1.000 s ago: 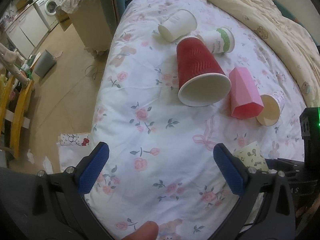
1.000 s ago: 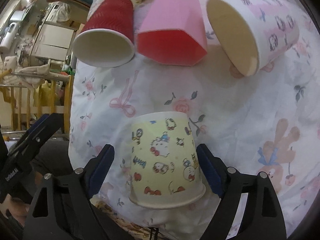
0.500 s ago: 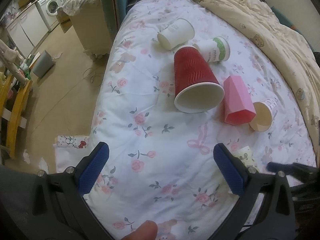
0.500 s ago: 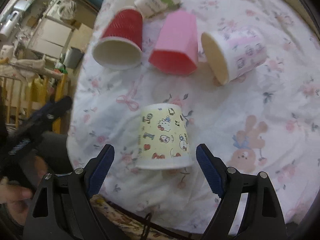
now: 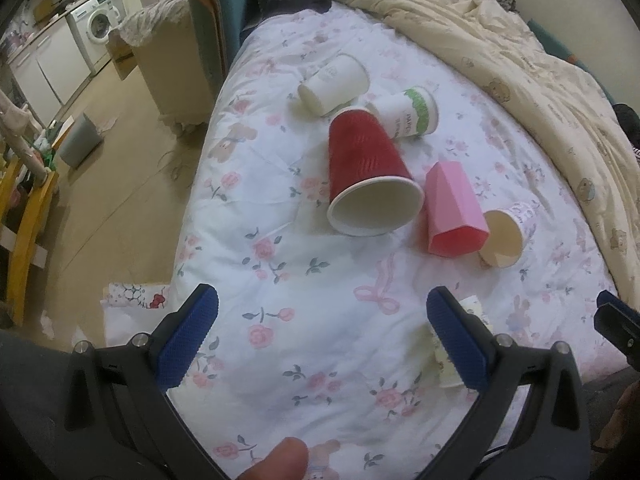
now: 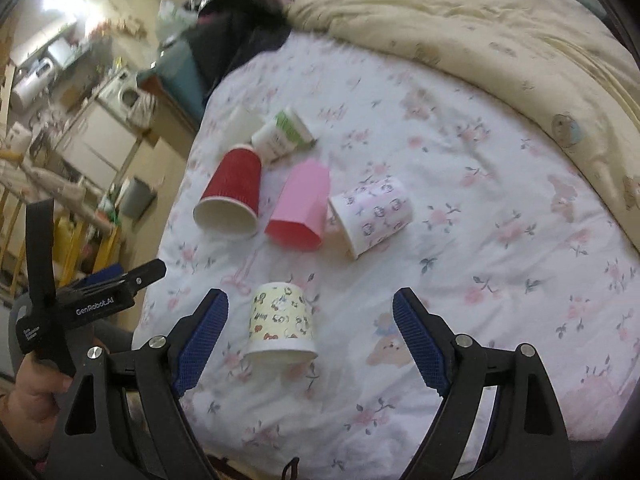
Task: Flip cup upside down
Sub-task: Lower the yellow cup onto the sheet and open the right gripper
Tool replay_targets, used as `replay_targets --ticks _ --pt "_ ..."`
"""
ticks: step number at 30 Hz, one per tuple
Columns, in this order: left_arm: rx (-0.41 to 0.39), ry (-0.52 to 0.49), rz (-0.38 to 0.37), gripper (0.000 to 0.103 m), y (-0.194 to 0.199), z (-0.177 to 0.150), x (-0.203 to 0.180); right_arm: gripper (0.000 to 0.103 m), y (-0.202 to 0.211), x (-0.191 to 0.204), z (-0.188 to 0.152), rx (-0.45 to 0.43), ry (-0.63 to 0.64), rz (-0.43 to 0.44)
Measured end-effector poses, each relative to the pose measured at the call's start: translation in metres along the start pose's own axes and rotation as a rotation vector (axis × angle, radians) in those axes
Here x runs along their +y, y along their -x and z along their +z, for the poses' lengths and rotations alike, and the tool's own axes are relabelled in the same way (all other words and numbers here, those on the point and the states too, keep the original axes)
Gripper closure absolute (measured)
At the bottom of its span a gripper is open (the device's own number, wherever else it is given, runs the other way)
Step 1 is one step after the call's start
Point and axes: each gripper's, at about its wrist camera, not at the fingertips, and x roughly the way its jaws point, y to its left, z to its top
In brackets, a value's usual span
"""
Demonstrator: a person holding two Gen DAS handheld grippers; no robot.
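Observation:
A yellow cartoon-print paper cup [image 6: 282, 322] stands upside down, rim on the floral bedsheet [image 6: 460, 240], near the bed's front edge. My right gripper [image 6: 310, 340] is open and empty, raised behind the cup with its jaws wide on either side. In the left wrist view only a sliver of this cup [image 5: 472, 306] shows behind the right finger. My left gripper [image 5: 320, 332] is open and empty above the sheet. It also shows in the right wrist view [image 6: 120, 284].
Several cups lie on their sides farther back: a red ribbed cup [image 5: 368, 172], a pink faceted cup [image 5: 454, 210], a white-purple print cup [image 6: 372, 214], a green-banded cup [image 5: 408, 114] and a plain white cup [image 5: 334, 84]. A cream duvet [image 5: 520, 60] is bunched at the right. Floor lies left.
My right gripper has pulled back and risen from the yellow cup, which stays standing rim-down on the sheet. My left gripper has also drawn back and up a little.

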Motion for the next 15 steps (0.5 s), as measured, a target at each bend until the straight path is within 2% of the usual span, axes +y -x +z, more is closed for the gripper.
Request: replay_targets --ticks 3,7,11,15 --pt "-0.015 -0.025 0.008 0.0 0.003 -0.002 -0.005 0.015 0.005 -0.005 -0.006 -0.064 -0.028 -0.027" --pt "0.0 -0.059 0.005 0.0 0.003 -0.006 -0.013 0.015 0.008 -0.006 -0.007 -0.101 -0.014 -0.102" --pt "0.049 -0.105 0.029 0.0 0.003 -0.01 -0.025 0.015 0.019 -0.014 -0.007 -0.143 -0.038 -0.133" --pt "0.133 -0.138 0.004 0.0 -0.003 -0.011 -0.046 0.015 0.024 -0.022 -0.012 -0.148 -0.041 -0.175"
